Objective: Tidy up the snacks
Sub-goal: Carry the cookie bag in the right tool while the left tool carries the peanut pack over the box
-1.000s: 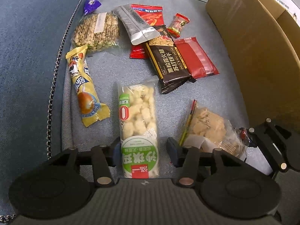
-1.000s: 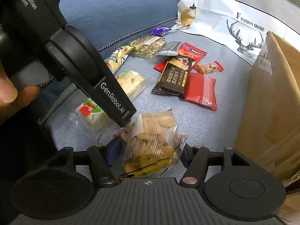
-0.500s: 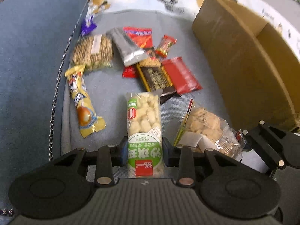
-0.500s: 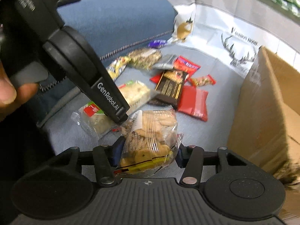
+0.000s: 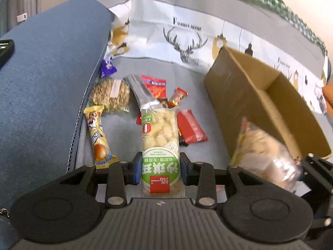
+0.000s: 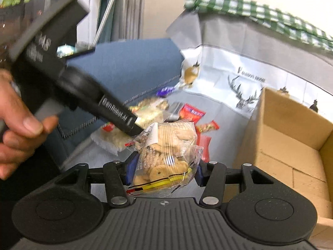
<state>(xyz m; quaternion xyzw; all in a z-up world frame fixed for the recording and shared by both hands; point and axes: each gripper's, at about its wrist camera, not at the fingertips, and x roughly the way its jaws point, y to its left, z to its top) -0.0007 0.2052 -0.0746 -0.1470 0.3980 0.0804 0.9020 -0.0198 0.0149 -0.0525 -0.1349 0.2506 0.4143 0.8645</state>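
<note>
My left gripper is shut on a long clear pack of pale puffed snack with a green label, lifted off the sofa seat. My right gripper is shut on a clear bag of small round biscuits, also raised; the same biscuit bag shows blurred at the right of the left wrist view. An open cardboard box stands to the right, and its inside looks bare in the right wrist view. The left gripper's body and a hand fill the left of the right wrist view.
On the grey seat lie a yellow bar, a noodle-like pack, a silver sachet, red packets, a small red candy and a purple candy. A blue armrest rises on the left; a deer-print cloth covers the back.
Both grippers closed on their packs, then rose and tilted up, lifting the puffed snack pack and the biscuit bag off the seat. The box and sofa back have come into view.
</note>
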